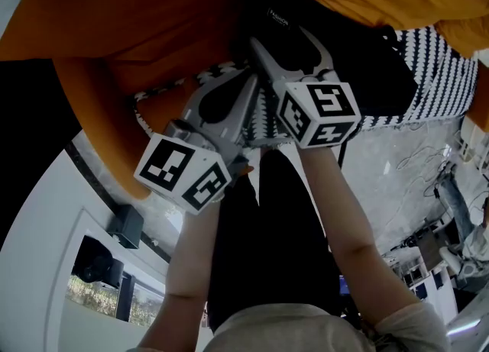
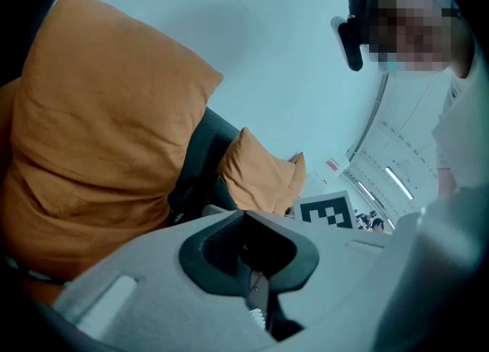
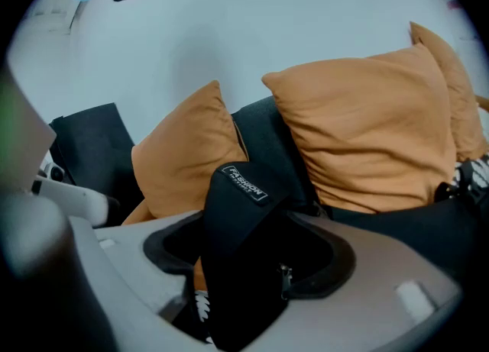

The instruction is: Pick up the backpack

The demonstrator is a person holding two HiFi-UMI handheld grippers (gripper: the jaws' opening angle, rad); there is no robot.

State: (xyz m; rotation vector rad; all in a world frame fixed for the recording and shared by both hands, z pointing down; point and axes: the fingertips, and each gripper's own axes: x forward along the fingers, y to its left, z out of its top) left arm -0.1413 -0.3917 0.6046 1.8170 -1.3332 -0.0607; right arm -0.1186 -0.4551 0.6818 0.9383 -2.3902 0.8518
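backpack: black; just in front of the orange cushion; its top between the right jaws | right gripper: jaws wide; not clamping | left gripper: jaws narrow, nearly together

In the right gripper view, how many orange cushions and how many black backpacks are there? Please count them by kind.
orange cushions: 3
black backpack: 1
total: 4
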